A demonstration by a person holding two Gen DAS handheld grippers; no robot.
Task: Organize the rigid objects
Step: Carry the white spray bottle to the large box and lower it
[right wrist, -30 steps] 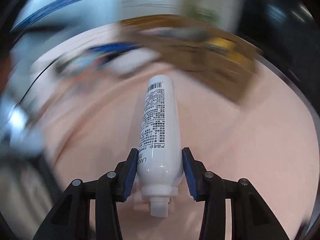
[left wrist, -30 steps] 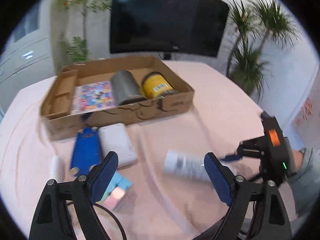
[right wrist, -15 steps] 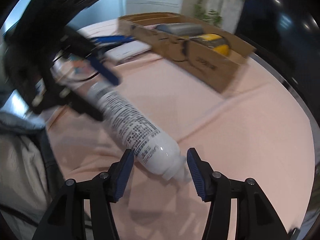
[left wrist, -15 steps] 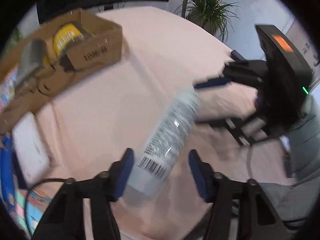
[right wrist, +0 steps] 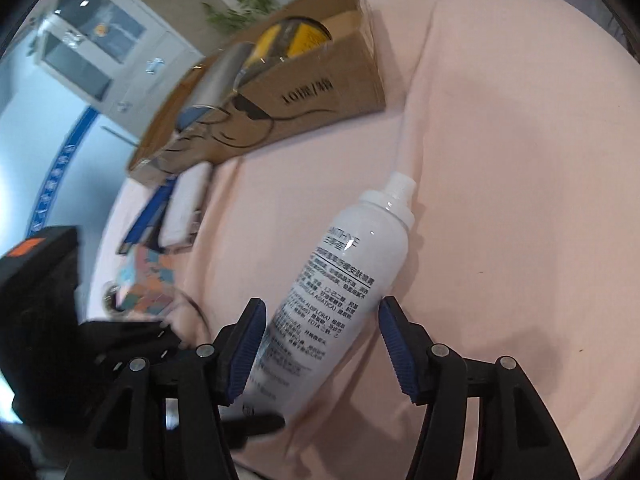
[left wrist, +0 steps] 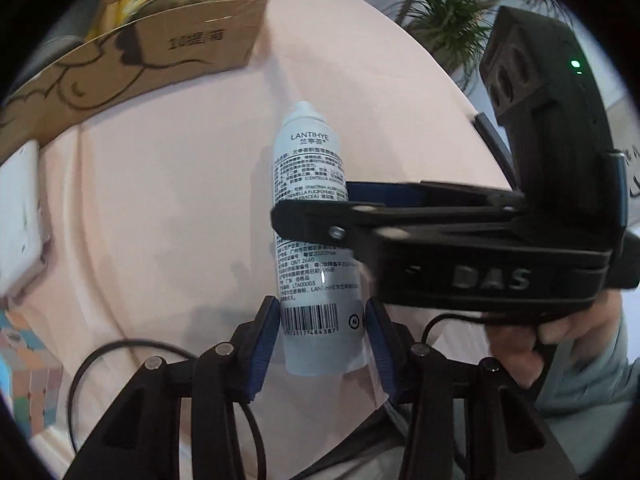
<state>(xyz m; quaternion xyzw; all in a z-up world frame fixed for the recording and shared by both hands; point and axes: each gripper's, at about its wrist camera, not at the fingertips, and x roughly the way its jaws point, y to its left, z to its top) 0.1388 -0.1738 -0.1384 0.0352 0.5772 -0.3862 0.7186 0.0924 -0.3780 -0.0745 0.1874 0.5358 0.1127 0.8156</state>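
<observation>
Left gripper (left wrist: pixel 322 340) pinches the base of the white spray bottle (left wrist: pixel 310 184), its blue pads pressed against both sides just by the barcode. Right gripper (right wrist: pixel 320 344) stands spread wide around the same bottle (right wrist: pixel 340 280): one pad sits close to the bottle's side, the other is clearly apart from it. In the left wrist view the right gripper's black fingers (left wrist: pixel 400 208) cross in front of the bottle's middle and hide part of the label. The bottle's capped end points toward the cardboard box (left wrist: pixel 192 36), over the pink tablecloth (left wrist: pixel 160 200).

Half a second ago the left pads were spread beside the bottle's base; they have since closed onto it. The right gripper, which clamped the bottle a second ago, has let go and stayed open.

Near the box's front wall lie a white flat box (right wrist: pixel 186 208) and a blue flat item (right wrist: pixel 146 216), with a multicoloured cube (right wrist: pixel 148 280) closer to the left gripper. A black cable (left wrist: pixel 120 350) loops on the cloth.

Inside the cardboard box (right wrist: pixel 320 80) a yellow-labelled jar (right wrist: pixel 296 38) sits at the near corner, with a grey cylinder (right wrist: pixel 218 76) beside it.
</observation>
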